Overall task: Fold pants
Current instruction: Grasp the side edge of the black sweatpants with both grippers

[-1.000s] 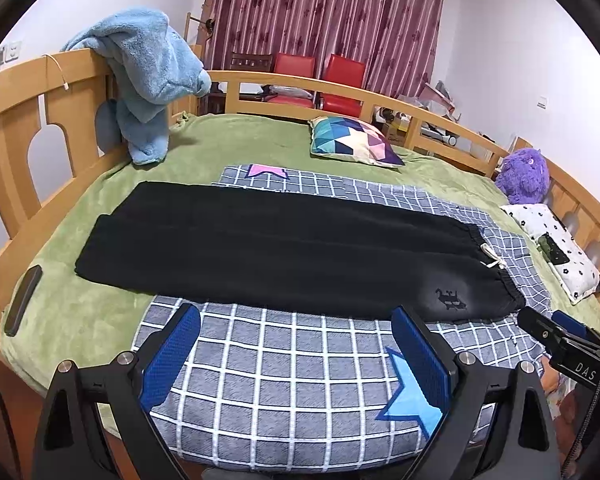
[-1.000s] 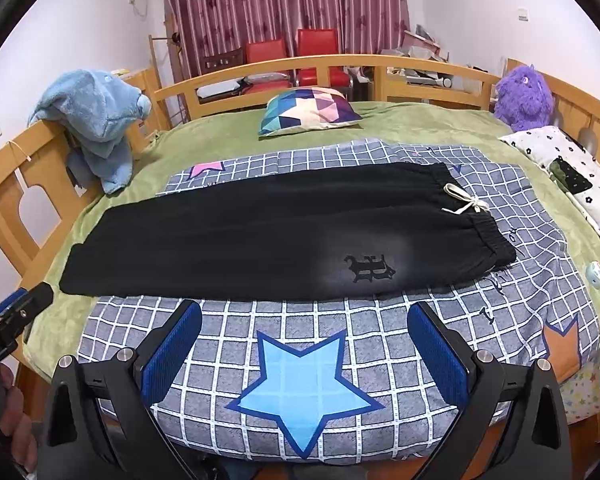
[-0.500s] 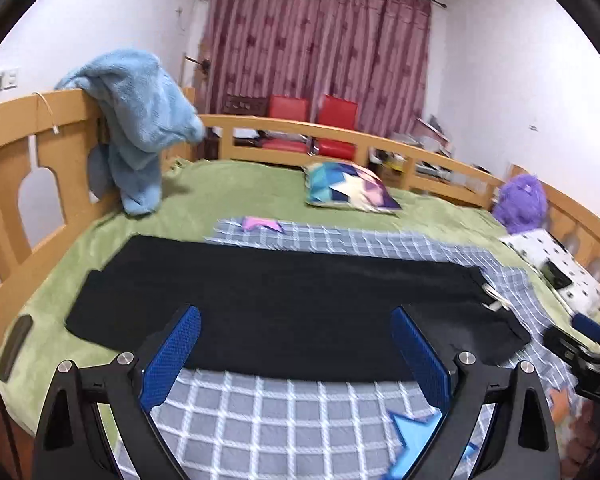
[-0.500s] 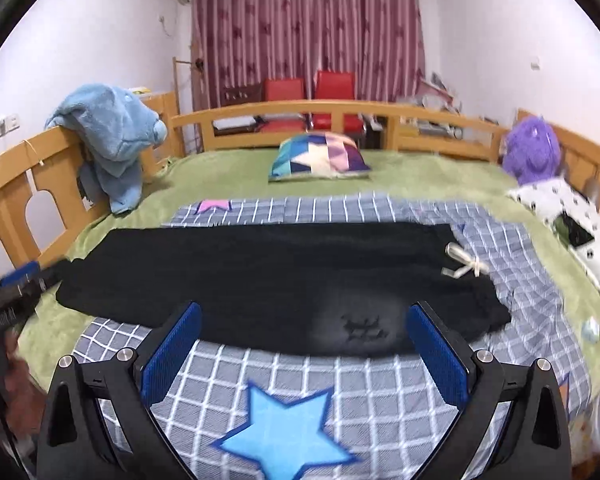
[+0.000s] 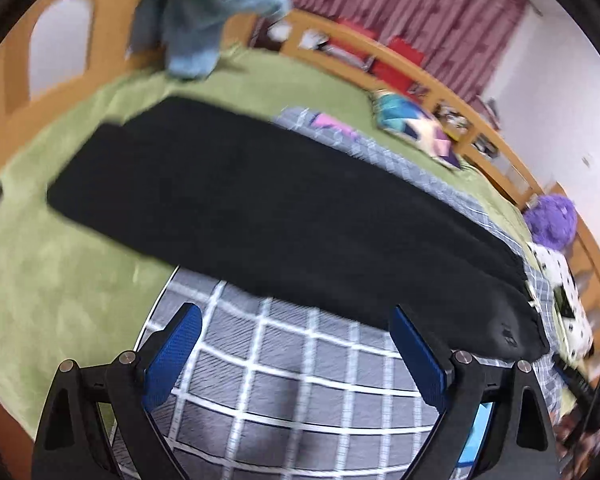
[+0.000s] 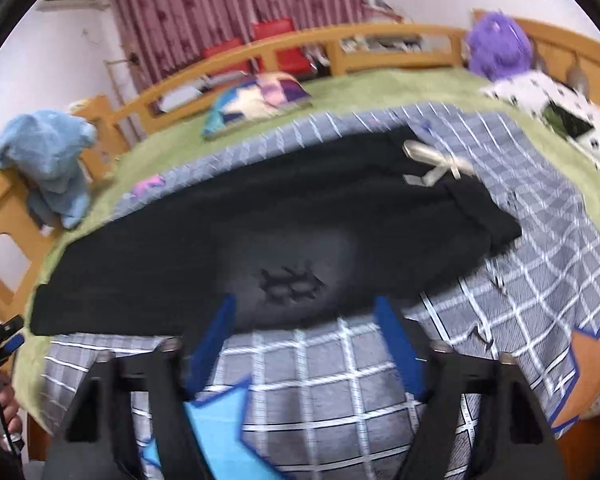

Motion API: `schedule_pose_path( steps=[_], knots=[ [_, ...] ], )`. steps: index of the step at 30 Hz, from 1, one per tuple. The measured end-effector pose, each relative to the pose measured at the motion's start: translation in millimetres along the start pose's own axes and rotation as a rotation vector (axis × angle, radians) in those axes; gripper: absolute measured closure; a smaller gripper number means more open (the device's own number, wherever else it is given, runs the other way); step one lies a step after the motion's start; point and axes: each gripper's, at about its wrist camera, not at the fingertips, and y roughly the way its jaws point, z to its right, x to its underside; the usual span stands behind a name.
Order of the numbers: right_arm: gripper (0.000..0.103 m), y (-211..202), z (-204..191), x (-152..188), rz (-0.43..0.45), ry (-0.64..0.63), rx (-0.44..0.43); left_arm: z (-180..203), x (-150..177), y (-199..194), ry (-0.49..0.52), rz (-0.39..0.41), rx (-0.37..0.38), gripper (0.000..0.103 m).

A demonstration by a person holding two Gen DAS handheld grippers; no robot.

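Black pants (image 5: 268, 208) lie flat and lengthwise on the bed, folded leg on leg, cuffs to the left, waistband to the right. In the right wrist view the pants (image 6: 260, 232) show a dark emblem and a white drawstring bow (image 6: 436, 166) at the waistband. My left gripper (image 5: 296, 336) is open and empty, just short of the pants' near edge toward the leg half. My right gripper (image 6: 304, 320) is open and empty, its blue pads at the near edge below the emblem.
A grey checked blanket (image 5: 300, 364) with star patches lies under the pants on a green bedspread (image 5: 48, 280). Wooden rails (image 6: 340, 46) ring the bed. A blue towel (image 6: 48, 160) hangs on the left rail. A patterned cushion (image 6: 256, 96), purple plush (image 6: 496, 46) and spotted pillow (image 6: 560, 116) lie behind.
Both grippers have moved forward and down toward the pants' near edge. The left view has tilted. The right jaws stand narrower than before.
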Motion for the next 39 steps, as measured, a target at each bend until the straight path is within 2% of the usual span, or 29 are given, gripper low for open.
schedule_pose_path(
  steps=[4, 7, 10, 13, 19, 21, 22, 24, 25, 26, 27, 28, 32, 36, 39],
  knots=[
    [0.037, 33, 19, 17, -0.043, 0.044, -0.018, -32, 3, 28, -0.091, -0.034, -0.004, 0.015],
    [0.037, 46, 30, 23, -0.035, 0.076, -0.014, -52, 3, 45, -0.152, -0.041, 0.019, 0.02],
    [0.037, 58, 42, 26, -0.036, 0.144, -0.061, -58, 0, 52, -0.181, -0.014, 0.068, 0.02],
    [0.037, 66, 56, 28, -0.029, 0.228, -0.1, -58, -7, 61, -0.201, -0.001, 0.077, 0.023],
    [0.036, 84, 77, 23, -0.022, 0.353, -0.182, -67, -21, 79, -0.285, 0.003, 0.079, 0.038],
    [0.036, 91, 80, 19, -0.019, 0.378, -0.182, -68, -26, 79, -0.306, -0.008, 0.069, 0.05],
    [0.036, 93, 81, 16, -0.015, 0.39, -0.188, -69, -29, 79, -0.304, -0.011, 0.065, 0.056],
    [0.039, 97, 83, 11, -0.008, 0.415, -0.203, -69, -35, 76, -0.292, -0.018, 0.059, 0.084],
    [0.046, 100, 83, 7, -0.011, 0.423, -0.203, -69, -38, 75, -0.284, -0.024, 0.051, 0.087],
    [0.069, 102, 82, 4, -0.012, 0.422, -0.201, -69, -42, 71, -0.271, -0.027, 0.061, 0.088],
    [0.083, 104, 80, -1, -0.021, 0.41, -0.202, -69, -45, 68, -0.263, -0.024, 0.07, 0.089],
    [0.083, 103, 76, -8, -0.026, 0.388, -0.2, -67, -50, 61, -0.244, -0.015, 0.08, 0.09],
    [0.086, 78, 59, -36, 0.044, 0.28, -0.188, -51, -72, 39, -0.14, 0.047, 0.102, 0.092],
    [0.087, 67, 46, -76, 0.068, 0.21, -0.212, -24, -111, 36, -0.055, 0.091, 0.08, 0.092],
    [0.087, 72, 35, -113, 0.08, 0.155, -0.211, -3, -143, 43, 0.007, 0.133, 0.064, 0.092]
  ],
)
